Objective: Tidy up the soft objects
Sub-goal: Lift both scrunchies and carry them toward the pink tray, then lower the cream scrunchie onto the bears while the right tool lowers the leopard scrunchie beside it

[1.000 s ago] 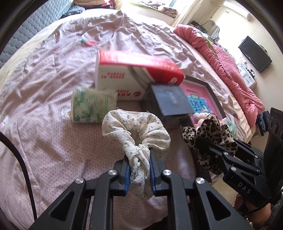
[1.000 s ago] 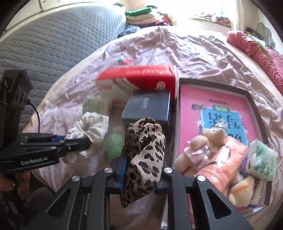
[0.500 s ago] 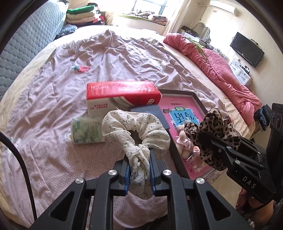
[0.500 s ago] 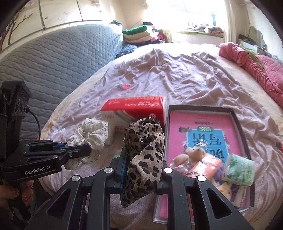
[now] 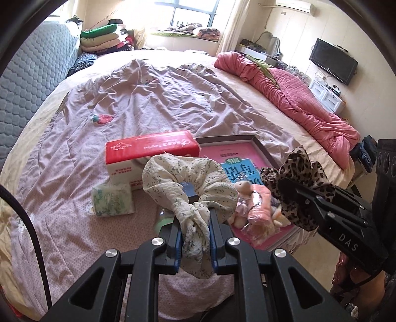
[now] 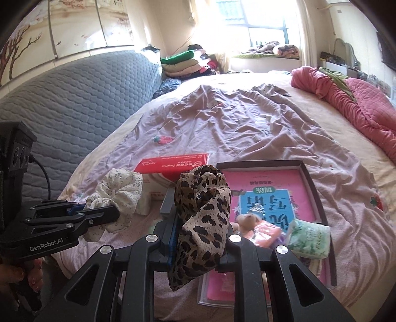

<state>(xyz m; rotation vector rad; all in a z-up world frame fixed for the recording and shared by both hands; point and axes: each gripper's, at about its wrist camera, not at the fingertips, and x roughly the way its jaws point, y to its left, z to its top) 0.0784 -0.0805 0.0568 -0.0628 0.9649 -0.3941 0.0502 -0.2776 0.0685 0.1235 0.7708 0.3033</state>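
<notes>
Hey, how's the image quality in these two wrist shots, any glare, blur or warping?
Left wrist view: sharp, the floral scrunchie and red tissue box crisp; fisheye bends the bed edges, with black corners. Right wrist view: the window is blown out and hazes the far wall; the leopard scrunchie stays clear, with the same curved distortion.

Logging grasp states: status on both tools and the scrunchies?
Left tool shut on floral scrunchie. Right tool shut on leopard scrunchie. Both held clear above the bed; nothing in the way.
</notes>
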